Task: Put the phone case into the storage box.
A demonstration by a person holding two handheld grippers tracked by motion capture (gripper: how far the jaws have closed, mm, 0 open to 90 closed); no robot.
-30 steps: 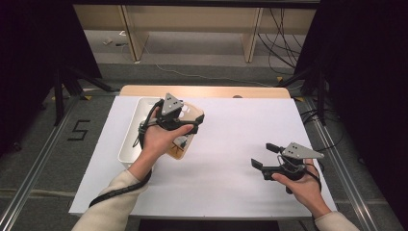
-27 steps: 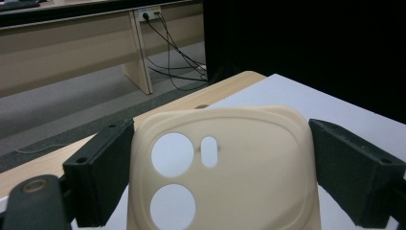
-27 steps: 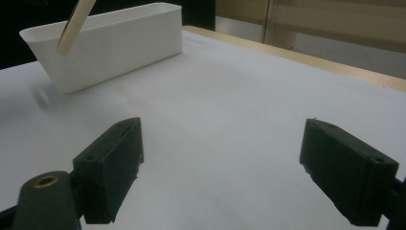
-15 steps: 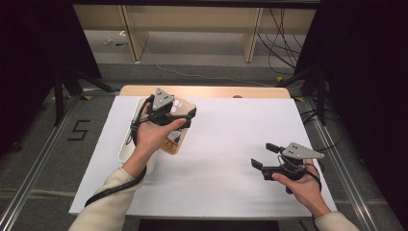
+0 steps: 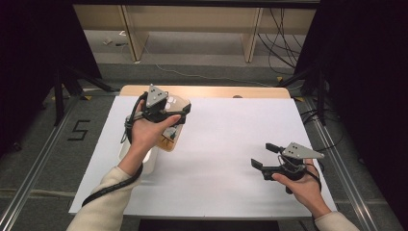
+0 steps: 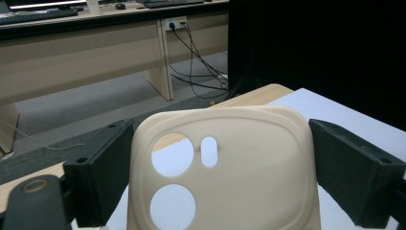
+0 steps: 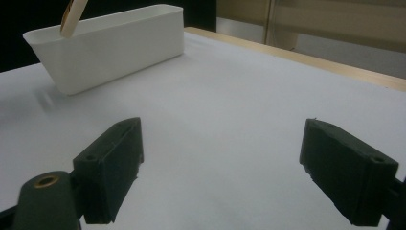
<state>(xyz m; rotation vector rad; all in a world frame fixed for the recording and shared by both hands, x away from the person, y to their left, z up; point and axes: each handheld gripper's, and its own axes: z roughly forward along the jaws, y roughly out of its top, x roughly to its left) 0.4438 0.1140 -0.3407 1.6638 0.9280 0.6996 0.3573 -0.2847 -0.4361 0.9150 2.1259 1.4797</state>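
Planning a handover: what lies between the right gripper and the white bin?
Nothing: the right gripper view shows bare white table cover between the open right gripper and the white bin.

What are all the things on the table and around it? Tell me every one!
Cream plastic phone case with round camera holes: one, cream, between the left hand-held gripper's jaws, lifted over the tray.
White rectangular plastic tray: one, white, table's left side.
White paper sheet: one, white, covering the tabletop.
Wooden table: one, light brown, under the sheet.
Black cables: several, black, on the floor beyond the table.
Left hand-held gripper: one, black, shut on the case.
Right hand-held gripper: one, black, open, low over the sheet's right side.
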